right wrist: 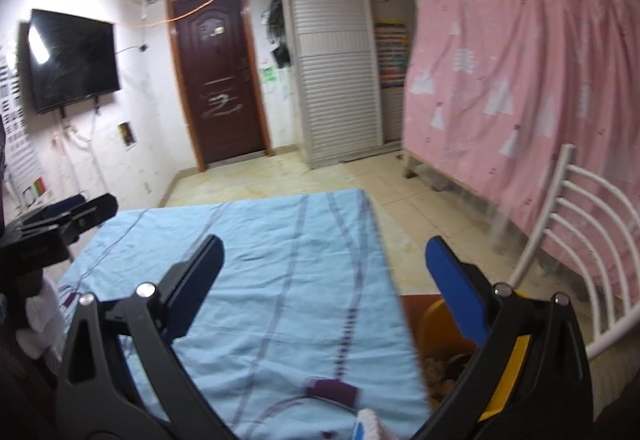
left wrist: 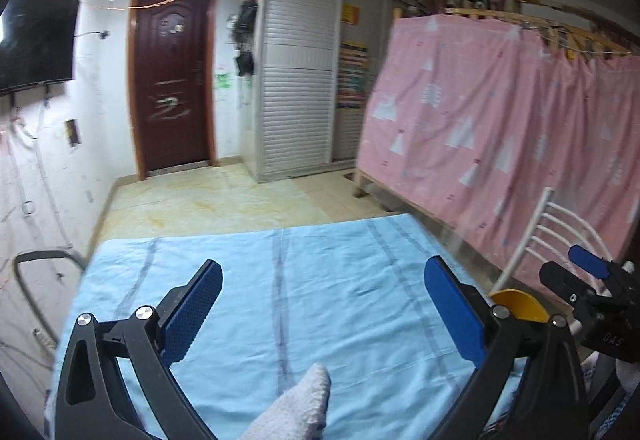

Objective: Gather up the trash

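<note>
In the left wrist view, you are holding your left gripper [left wrist: 322, 314] above the blue sheet [left wrist: 320, 280] with its jaws spread wide and nothing between them. A white cloth [left wrist: 298, 406] is poking up at the bottom edge, below and between the fingers. The yellow bin [left wrist: 520, 306] is peeking out just behind the right finger, beside your right gripper [left wrist: 592, 280].

In the right wrist view, your right gripper [right wrist: 324, 290] is also hanging apart and empty. The bin [right wrist: 444, 352], with brownish scraps inside, is sitting off the sheet's [right wrist: 280, 280] right edge, partly hidden behind the right finger.
</note>
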Available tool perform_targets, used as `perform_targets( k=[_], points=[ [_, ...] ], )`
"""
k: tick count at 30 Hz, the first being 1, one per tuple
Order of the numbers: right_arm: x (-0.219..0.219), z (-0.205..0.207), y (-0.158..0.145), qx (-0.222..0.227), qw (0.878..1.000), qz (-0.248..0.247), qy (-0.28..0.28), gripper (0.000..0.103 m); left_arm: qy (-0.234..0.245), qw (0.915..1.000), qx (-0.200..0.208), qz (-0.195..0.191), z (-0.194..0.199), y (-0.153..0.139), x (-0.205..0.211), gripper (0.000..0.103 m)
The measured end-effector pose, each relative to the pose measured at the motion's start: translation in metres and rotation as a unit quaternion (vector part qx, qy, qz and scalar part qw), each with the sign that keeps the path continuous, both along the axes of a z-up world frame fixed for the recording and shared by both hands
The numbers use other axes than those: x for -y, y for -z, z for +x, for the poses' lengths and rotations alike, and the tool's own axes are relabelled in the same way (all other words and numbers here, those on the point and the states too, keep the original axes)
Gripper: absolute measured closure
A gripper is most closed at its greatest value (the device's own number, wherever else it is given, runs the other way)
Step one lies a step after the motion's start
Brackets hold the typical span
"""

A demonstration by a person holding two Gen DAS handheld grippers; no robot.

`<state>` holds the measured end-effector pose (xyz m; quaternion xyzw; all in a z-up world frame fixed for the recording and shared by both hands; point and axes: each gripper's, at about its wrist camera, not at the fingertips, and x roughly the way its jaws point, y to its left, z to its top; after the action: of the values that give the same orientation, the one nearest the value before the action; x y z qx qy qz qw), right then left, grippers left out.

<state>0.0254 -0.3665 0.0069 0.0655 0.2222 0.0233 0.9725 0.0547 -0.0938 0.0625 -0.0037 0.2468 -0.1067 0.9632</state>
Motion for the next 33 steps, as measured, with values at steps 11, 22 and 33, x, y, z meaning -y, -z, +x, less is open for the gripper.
perform_targets(
  k=[11, 22, 33],
  points=[
    [-0.062, 0.017, 0.006, -0.005, 0.997, -0.002, -0.077, 0.006, -0.078, 0.9969, -0.01, 0.008, -0.012, 0.004, -0.058, 0.011],
    [-0.078, 0.02, 0.005, -0.006, 0.995, -0.006, -0.095, 0.006, -0.097, 0.9951, -0.019, 0.005, -0.018, 0.009, -0.073, 0.011],
    [-0.077, 0.021, 0.007, -0.007, 0.996, -0.004, -0.094, 0.006, -0.104, 0.9942, -0.025, 0.006, -0.014, 0.011, -0.077, 0.011]
  ],
)
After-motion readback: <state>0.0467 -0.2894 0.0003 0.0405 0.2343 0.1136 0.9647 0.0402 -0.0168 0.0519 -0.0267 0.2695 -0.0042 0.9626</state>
